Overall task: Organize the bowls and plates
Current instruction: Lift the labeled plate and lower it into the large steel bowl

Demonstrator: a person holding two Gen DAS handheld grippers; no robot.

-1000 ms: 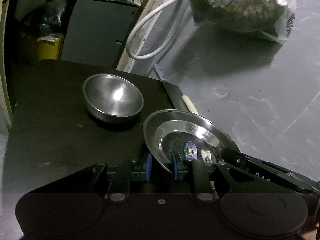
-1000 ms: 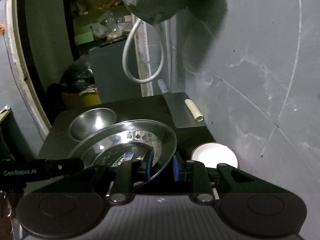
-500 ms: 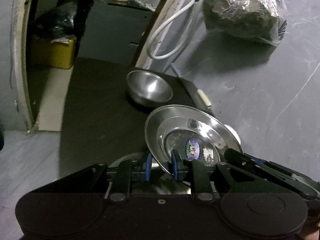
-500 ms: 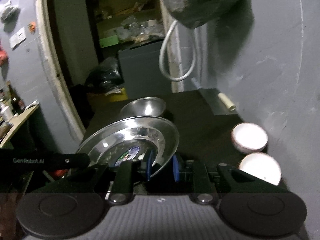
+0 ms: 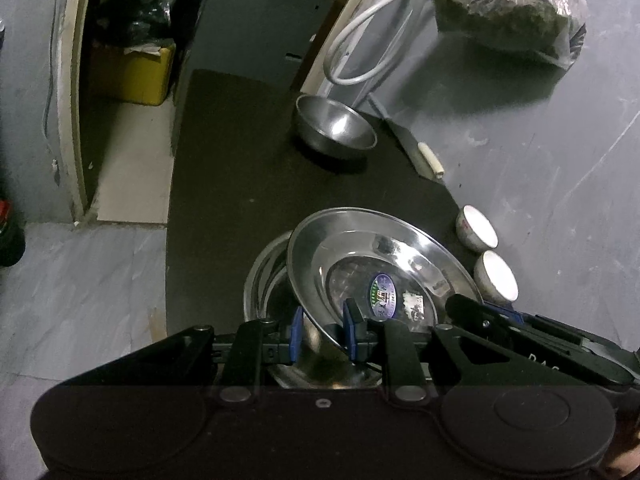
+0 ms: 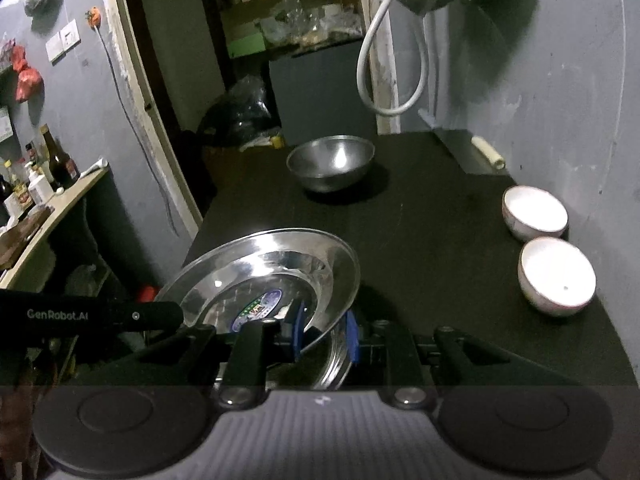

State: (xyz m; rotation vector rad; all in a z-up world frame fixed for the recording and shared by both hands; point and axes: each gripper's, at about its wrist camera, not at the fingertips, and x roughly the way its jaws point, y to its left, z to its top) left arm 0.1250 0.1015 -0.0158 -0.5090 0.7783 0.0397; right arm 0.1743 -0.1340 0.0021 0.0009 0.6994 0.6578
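Observation:
A steel plate with a sticker point(image 5: 384, 264) point(image 6: 276, 276) is held by both grippers, tilted, above another steel plate point(image 5: 264, 280) lying on the black table. My left gripper point(image 5: 320, 332) is shut on the plate's left rim. My right gripper point(image 6: 324, 332) is shut on its right rim. A steel bowl point(image 5: 334, 128) point(image 6: 330, 162) stands at the table's far end. Two white bowls point(image 6: 534, 212) point(image 6: 556, 276) stand by the wall at the right; they also show in the left wrist view point(image 5: 478, 228) point(image 5: 496, 278).
A cleaver point(image 5: 416, 152) lies against the grey wall past the white bowls. A plastic bag point(image 5: 508, 4) and a white hose point(image 5: 360, 48) hang on the wall. The black table point(image 6: 432, 208) drops off at its left edge. A side counter with bottles point(image 6: 40, 176) is at far left.
Both grippers have pulled back and up from the steel bowl with the plate in them. The two white bowls and the lower steel plate have come into view.

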